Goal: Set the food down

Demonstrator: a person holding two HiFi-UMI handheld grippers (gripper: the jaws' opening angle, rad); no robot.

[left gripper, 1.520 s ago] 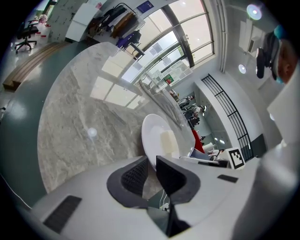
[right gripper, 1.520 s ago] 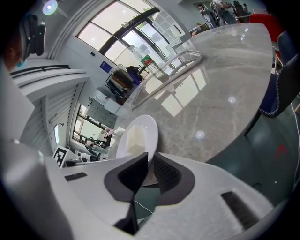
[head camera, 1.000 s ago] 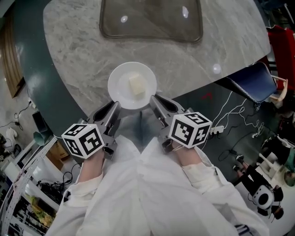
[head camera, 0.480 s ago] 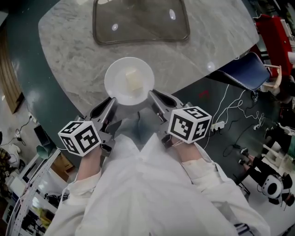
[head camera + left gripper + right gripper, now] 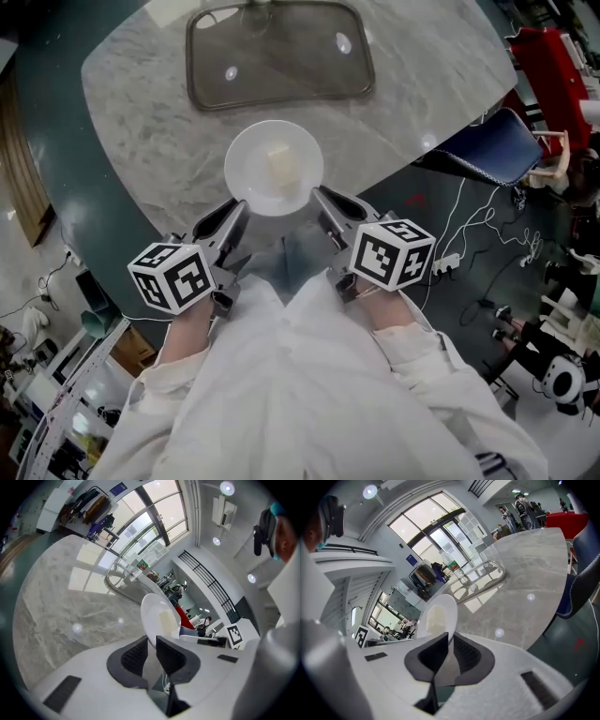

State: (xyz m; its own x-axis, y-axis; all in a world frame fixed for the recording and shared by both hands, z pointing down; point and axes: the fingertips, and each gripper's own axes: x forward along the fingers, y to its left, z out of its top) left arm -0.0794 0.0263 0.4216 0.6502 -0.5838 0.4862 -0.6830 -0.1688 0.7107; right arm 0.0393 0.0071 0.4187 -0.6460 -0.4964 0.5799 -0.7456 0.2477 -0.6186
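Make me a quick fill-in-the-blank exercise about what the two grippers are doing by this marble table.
1. The left gripper and the right gripper both clamp the rim of the same white ____.
2. On the plate lies ____ pale block of food.
3. In the head view, the plate sits ____ the clear tray and the person's sleeves.

Missing words: plate; one; between

A rounded grey marble-patterned table (image 5: 141,122) carried a clear, smoke-tinted rectangular tray with rounded corners (image 5: 281,56), which lay flat toward the table's far side, well apart from its near edge. Ceiling lights glinted off both surfaces.
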